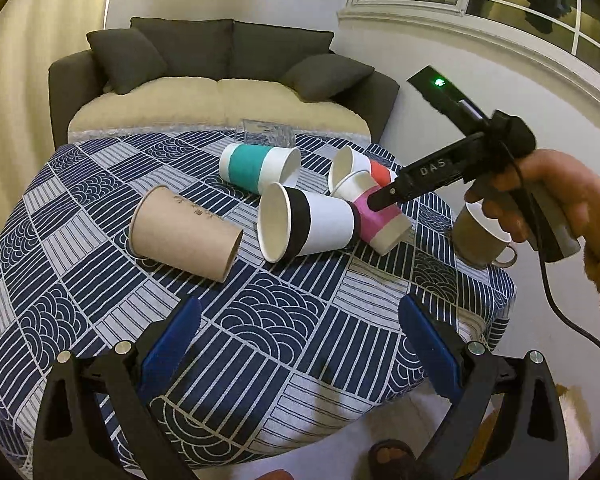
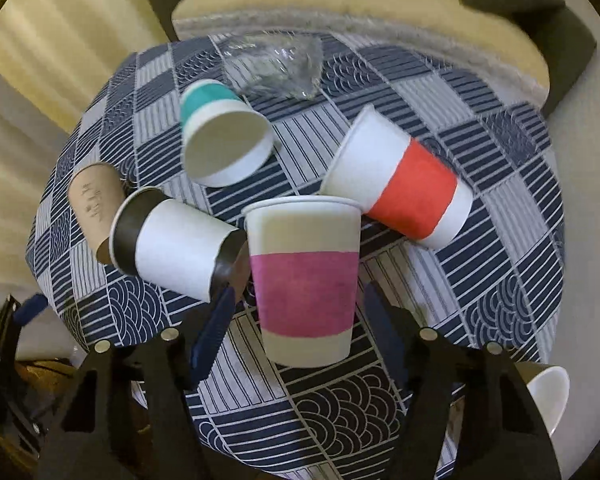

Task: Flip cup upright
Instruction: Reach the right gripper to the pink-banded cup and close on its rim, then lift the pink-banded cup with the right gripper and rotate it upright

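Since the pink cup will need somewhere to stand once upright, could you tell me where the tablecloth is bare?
The near half of the tablecloth is bare, between the brown cup and the left tool. The right edge around the mug is tight. The middle is crowded: the black-banded cup, pink cup, orange cup and teal cup cluster.

Six cups are scattered on their sides on the surface. A glass is laid at the far edge, before a sofa. A kraft paper cup is placed leftmost; a mug is set at the right edge.
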